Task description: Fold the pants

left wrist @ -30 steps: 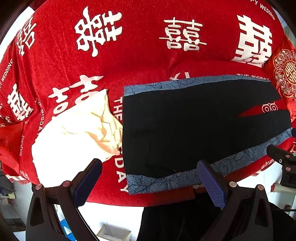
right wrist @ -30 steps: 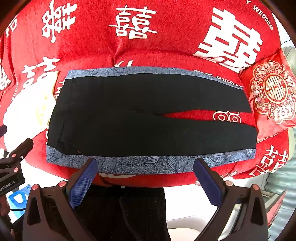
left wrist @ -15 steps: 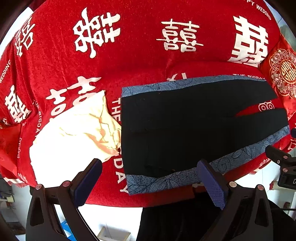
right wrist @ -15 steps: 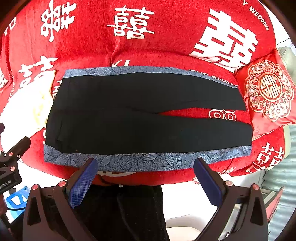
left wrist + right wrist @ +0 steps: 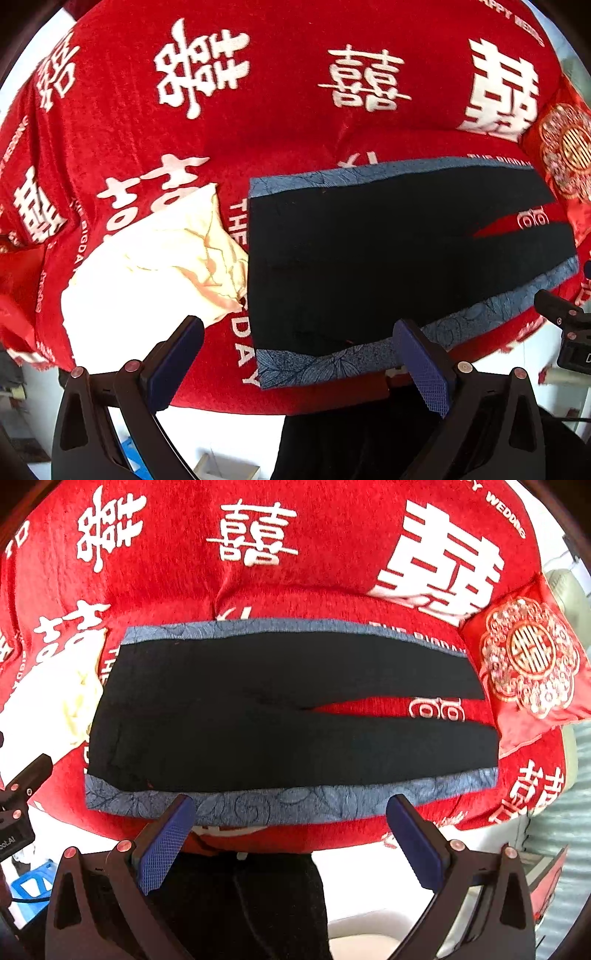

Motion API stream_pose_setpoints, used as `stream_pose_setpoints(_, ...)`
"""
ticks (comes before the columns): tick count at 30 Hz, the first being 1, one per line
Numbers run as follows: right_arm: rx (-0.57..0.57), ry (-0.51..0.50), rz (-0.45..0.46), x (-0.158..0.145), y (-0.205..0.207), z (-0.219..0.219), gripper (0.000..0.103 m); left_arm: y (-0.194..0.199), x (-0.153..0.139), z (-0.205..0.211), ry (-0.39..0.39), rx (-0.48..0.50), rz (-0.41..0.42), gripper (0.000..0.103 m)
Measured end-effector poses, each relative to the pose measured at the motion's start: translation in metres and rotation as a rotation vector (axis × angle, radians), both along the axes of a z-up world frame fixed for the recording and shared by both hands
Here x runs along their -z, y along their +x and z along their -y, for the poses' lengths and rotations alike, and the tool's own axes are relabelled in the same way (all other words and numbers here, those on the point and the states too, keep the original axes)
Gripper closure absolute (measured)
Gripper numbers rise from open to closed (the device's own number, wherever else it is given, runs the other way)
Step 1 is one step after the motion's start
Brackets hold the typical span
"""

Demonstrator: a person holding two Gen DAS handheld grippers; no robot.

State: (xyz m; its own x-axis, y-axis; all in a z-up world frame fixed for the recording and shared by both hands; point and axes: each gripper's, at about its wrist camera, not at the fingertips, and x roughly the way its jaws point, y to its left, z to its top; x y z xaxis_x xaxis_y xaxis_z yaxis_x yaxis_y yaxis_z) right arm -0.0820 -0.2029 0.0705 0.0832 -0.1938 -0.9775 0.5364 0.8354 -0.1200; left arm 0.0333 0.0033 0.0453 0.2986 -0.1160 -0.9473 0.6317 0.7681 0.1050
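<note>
I've brought both tools a touch closer to the near edge of the bed over the last second — the pants (image 5: 291, 716) sit slightly nearer and larger in both wrist views, otherwise unchanged. They lie flat on the red bedspread (image 5: 280, 122), waist to my left, legs running right with a thin wedge of red showing between them, blue patterned side stripes along the far and near edges. My left gripper (image 5: 295, 363) is spread wide with nothing in it, hovering at the near waist corner; my right gripper (image 5: 291, 840) is equally wide and empty, above the near stripe mid-leg. A cream cloth (image 5: 147, 273) lies just beside the waistband. I judge no fold has begun — this small advance sets up the first grasp of the near edge.
</note>
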Motion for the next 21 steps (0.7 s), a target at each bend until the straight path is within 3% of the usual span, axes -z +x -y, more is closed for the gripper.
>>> stream_pose_setpoints(4, -0.07, 0.011, 0.001, 0.007, 0.003, 0.008, 0.0, 0.002, 0.001, 0.005, -0.002, -0.08, 0.003, 0.0)
stream_pose_setpoints(8, -0.111, 0.08, 0.014, 0.017, -0.008, 0.028, 0.0, -0.005, 0.014, 0.007, -0.001, -0.178, -0.044, 0.0)
stream_pose_setpoints(15, -0.043, 0.356, 0.076, 0.057, -0.04, 0.071, 0.0, -0.012, 0.055, -0.005, -0.032, -0.369, -0.216, 0.0)
stream_pose_setpoints(21, 0.105, 0.607, 0.116, 0.117, -0.07, 0.079, 0.0, -0.016, 0.101, -0.018, -0.01, -0.464, -0.286, 0.0)
